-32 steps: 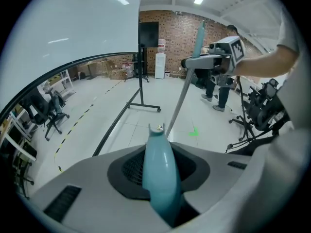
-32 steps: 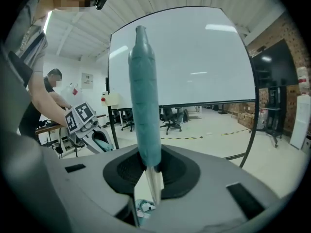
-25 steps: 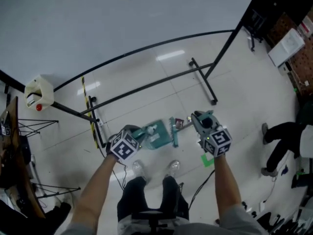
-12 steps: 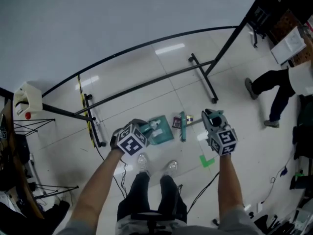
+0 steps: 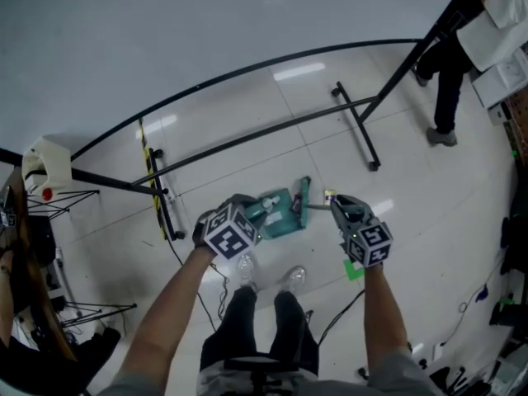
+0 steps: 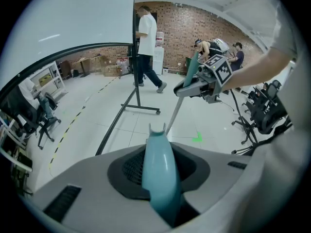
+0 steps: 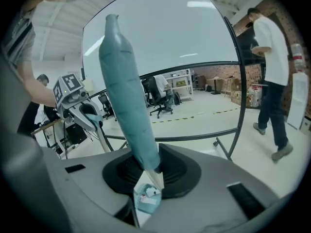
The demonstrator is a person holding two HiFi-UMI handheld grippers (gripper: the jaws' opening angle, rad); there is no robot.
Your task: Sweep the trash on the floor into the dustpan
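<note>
Our left gripper (image 5: 249,215) pinches one dustpan (image 5: 279,210), our right gripper (image 5: 337,207) one broom (image 5: 304,198); the bystander (image 5: 460,49) has walked from three to one o'clock.

Two grippers were counted: left gripper (image 5: 239,221) and right gripper (image 5: 345,209). One dustpan handle (image 6: 159,174) was found clamped between the left jaws and one broom handle (image 7: 127,96) between the right jaws. Ahead of the jaws, one dustpan (image 5: 276,213), one broom head (image 5: 304,196) and one loose scrap of trash (image 5: 328,196) were tallied. One green tape mark (image 5: 353,269) was noted behind the right jaws. Far beyond the jaws, one black tubular frame (image 5: 272,134) and one standing person (image 5: 462,40) were recorded. The dustpan's contents could not be counted.
</note>
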